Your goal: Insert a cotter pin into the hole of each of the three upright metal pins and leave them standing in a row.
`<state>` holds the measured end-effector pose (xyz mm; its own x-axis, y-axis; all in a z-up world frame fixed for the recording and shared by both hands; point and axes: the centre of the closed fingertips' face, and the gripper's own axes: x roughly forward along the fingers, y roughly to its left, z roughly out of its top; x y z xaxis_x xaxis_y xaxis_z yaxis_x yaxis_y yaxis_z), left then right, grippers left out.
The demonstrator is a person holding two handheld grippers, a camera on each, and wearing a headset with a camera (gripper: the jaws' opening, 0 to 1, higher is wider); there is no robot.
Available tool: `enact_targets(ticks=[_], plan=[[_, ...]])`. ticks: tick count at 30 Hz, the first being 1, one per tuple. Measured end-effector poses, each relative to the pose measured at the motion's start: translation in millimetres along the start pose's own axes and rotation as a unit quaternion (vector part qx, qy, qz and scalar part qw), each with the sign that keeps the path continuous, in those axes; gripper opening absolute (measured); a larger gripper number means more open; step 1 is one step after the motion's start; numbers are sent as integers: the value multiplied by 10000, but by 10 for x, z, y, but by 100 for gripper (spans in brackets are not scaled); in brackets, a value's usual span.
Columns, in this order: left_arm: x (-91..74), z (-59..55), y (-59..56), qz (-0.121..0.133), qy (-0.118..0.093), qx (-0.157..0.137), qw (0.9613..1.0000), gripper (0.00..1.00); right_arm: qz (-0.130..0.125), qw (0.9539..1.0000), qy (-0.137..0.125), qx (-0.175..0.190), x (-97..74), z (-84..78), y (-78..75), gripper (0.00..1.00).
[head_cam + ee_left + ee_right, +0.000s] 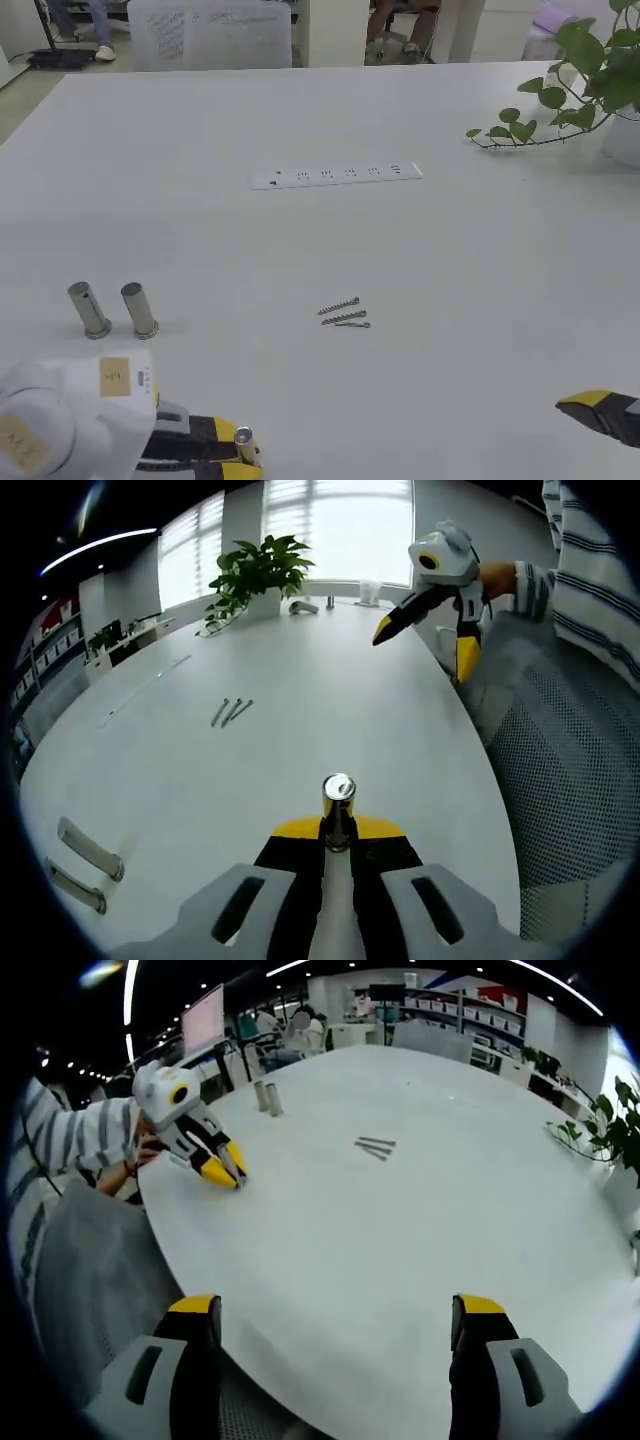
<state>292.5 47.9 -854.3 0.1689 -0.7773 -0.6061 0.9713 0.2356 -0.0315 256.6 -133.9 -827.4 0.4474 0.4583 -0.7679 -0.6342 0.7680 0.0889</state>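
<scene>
One metal pin (338, 800) upright | clamped by left hand-held gripper (338, 836)

Head view: the left gripper (232, 450) is cut off by the bottom edge. The metal pin (243, 437) clamped in its jaws is hidden below its top end. The right gripper (592, 408), jaws spread, is cut off by the right edge. The cotter pins (345, 315) are too small to make out eyes or legs. Cross-holes in one standing pin (88, 309) and its neighbour (139, 310) cannot be confirmed. The plant (575, 80) runs off the right edge.
</scene>
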Motion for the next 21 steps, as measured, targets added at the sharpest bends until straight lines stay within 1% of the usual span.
enact_targets(ticks=[2,4,7,12,17,19,21], plan=[[-2,1,0,5,-8,-12,10000,7,4,10000,-8,8,1,3,2,96],[-5,-1,0,8,-15,-140,9999,7,7,10000,-6,4,3,3,6,96],[-5,0,3,8,-12,-196,9998,7,12,10000,23,-6,15,-12,12,96],[2,1,1,37,-25,-194,9998,8,31,10000,57,1,28,-34,29,96],[4,6,2,71,-41,-275,9996,8,24,10000,8,20,22,-7,20,96],[-3,31,5,74,-108,-354,9993,10,24,10000,-14,31,19,4,19,96],[-5,31,16,108,-100,-382,9992,16,17,10000,-28,29,16,10,15,96]])
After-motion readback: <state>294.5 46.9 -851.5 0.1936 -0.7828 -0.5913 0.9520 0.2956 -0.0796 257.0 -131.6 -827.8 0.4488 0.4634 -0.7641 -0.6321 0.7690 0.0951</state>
